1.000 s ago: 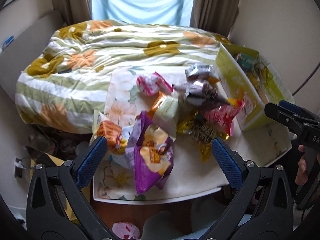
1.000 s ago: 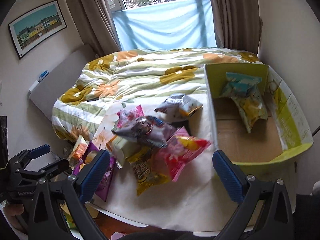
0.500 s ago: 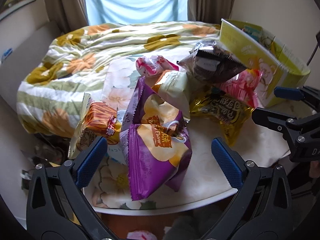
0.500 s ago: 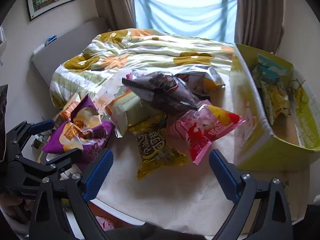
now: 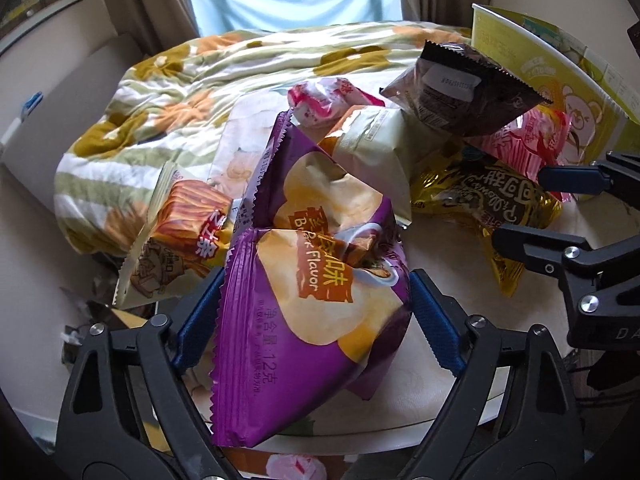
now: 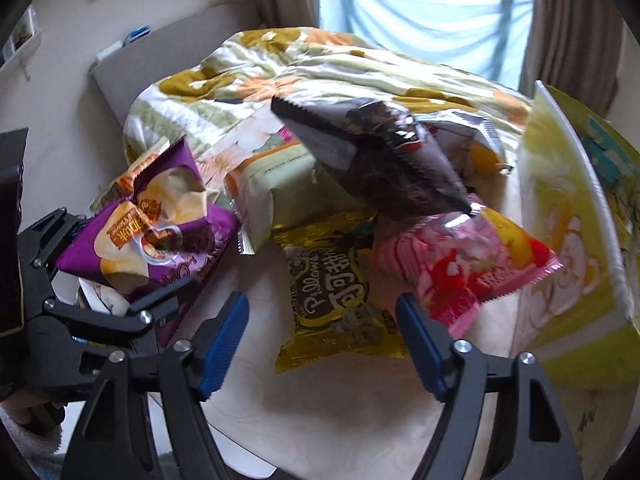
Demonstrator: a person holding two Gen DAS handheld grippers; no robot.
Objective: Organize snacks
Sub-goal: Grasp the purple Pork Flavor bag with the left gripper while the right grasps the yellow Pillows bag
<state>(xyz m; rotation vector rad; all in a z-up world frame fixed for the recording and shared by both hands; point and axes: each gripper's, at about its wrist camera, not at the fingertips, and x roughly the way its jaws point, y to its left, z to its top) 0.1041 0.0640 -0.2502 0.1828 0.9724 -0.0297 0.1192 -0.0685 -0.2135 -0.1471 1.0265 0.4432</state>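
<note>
A pile of snack bags lies on the white table (image 6: pixel 352 412). A purple chip bag (image 5: pixel 312 304) sits between the open jaws of my left gripper (image 5: pixel 316 320), which straddle it without squeezing; it also shows in the right wrist view (image 6: pixel 160 236). My right gripper (image 6: pixel 320 344) is open just in front of a yellow-gold bag (image 6: pixel 336 292), beside a pink bag (image 6: pixel 460 264). A dark brown bag (image 6: pixel 384 160) lies on top of the pile. The yellow-green box (image 6: pixel 568 248) stands to the right.
An orange biscuit bag (image 5: pixel 176 236), a cream-green bag (image 5: pixel 372 148) and a small pink-white pack (image 5: pixel 324 100) are in the pile. A floral quilt (image 5: pixel 208 84) covers the bed behind the table. The table's front edge is close below both grippers.
Both grippers moved forward and down toward the pile. My left gripper's jaws now straddle the purple bag; my right gripper has come close to the yellow-gold bag.
</note>
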